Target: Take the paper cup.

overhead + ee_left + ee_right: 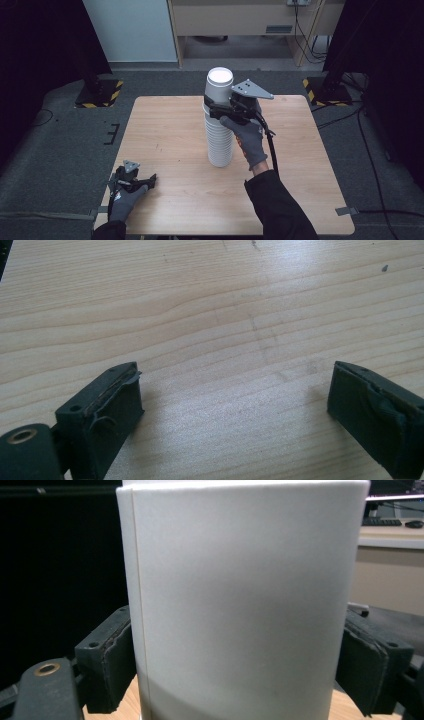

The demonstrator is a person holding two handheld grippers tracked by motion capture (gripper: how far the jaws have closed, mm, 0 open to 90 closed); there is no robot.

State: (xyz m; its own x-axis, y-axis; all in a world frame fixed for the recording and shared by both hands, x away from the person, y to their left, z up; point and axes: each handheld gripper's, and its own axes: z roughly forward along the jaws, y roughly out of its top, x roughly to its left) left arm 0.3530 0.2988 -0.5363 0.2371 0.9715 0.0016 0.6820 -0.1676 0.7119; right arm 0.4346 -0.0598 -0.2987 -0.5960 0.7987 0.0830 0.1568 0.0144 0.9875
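Right gripper (pixel 220 111) fingers clamp top cup (pixel 219 86) of stack (pixel 220 142).

Grey knit gloves, black sleeves; black grippers, grey three-cornered plates, black cable, brass-ringed screw holes.

White paper cups (pixel 220 120), plain and unpatterned, stand between the black jaws of the right gripper (pixel 216 107), topped by a grey plate. Grey gloves cover both hands. Beneath the black left gripper (pixel 142 181), pale wood-grain table (pixel 165 130).
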